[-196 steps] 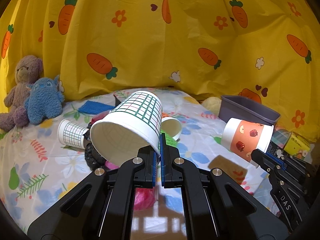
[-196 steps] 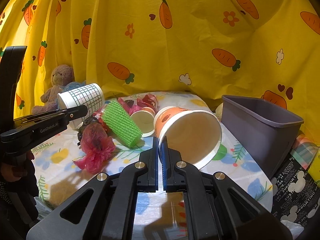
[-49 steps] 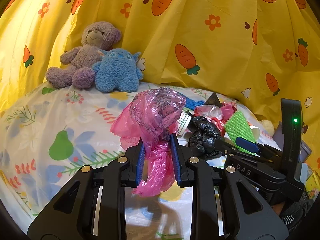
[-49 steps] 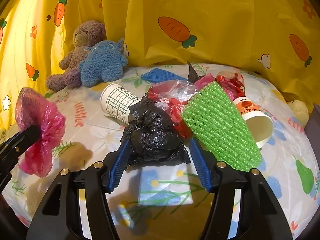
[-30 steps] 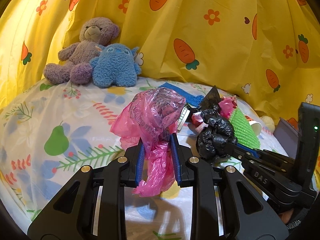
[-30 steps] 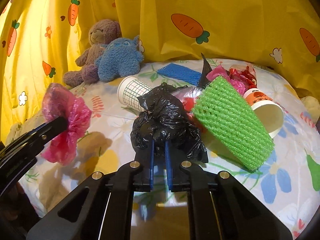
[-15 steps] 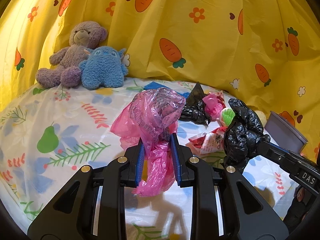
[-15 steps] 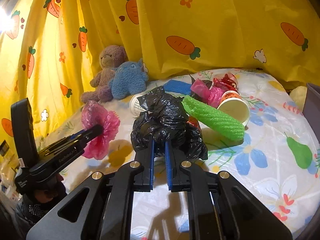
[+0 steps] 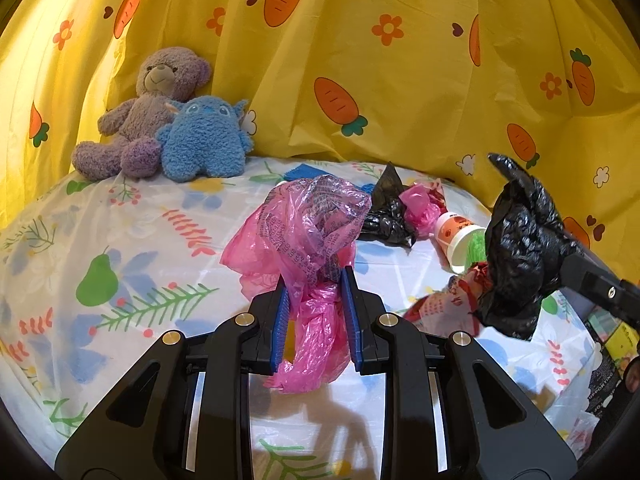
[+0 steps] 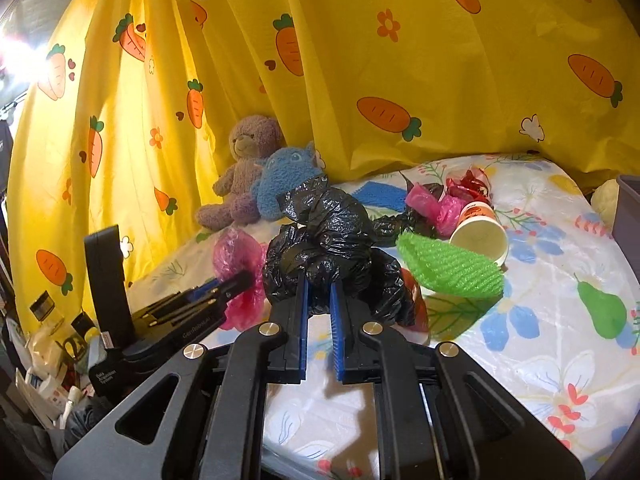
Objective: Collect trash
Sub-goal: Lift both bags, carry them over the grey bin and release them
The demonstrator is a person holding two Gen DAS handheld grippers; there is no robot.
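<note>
The left gripper (image 9: 314, 300) pinches a crumpled pink bag (image 9: 304, 232), as it did a second ago. The right gripper (image 10: 319, 304) is clamped on a black bag (image 10: 332, 240), now lifted clear of the surface (image 10: 560, 344) and away from the remaining pile: a green foam net (image 10: 448, 268), a paper cup (image 10: 480, 232), and pink and black scraps. Two plush toys (image 9: 168, 120) sit against the yellow carrot-print curtain (image 9: 400, 60).

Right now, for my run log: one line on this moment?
left gripper: shut on pink bag | right gripper: shut on black bag | both off table
</note>
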